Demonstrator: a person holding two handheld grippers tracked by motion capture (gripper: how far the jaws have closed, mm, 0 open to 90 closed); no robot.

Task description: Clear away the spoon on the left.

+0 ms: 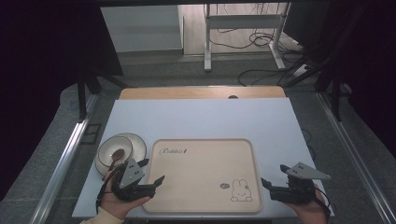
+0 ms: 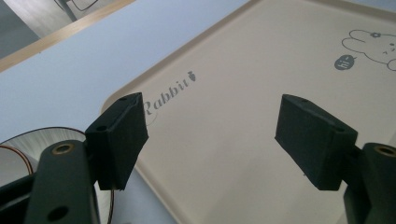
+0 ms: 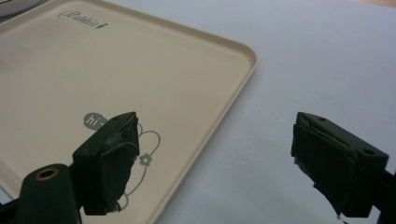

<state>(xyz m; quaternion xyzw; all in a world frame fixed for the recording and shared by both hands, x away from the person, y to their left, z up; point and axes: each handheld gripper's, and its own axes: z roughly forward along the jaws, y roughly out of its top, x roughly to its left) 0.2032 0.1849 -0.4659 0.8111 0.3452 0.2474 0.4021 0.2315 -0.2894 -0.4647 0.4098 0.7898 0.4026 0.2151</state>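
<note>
A beige tray (image 1: 201, 163) printed with a rabbit and the word "Rabbit" lies on the table near its front edge. To its left a cream bowl (image 1: 108, 148) sits on a plate (image 1: 139, 143), with a wooden spoon (image 1: 115, 157) resting in it. My left gripper (image 1: 152, 171) stands open over the tray's left edge, between the plate and the tray (image 2: 243, 84), holding nothing. My right gripper (image 1: 274, 176) is open beside the tray's right edge. In the right gripper view the tray rim (image 3: 233, 93) runs between its jaws. Both grippers (image 2: 215, 140) (image 3: 215, 158) are empty.
The pale blue table top (image 1: 201, 116) stretches behind and right of the tray. A wooden board (image 1: 201, 92) borders its far edge. Beyond it are a white frame stand (image 1: 243, 28) and cables on the floor. The plate's rim (image 2: 32, 137) lies just beside my left jaw.
</note>
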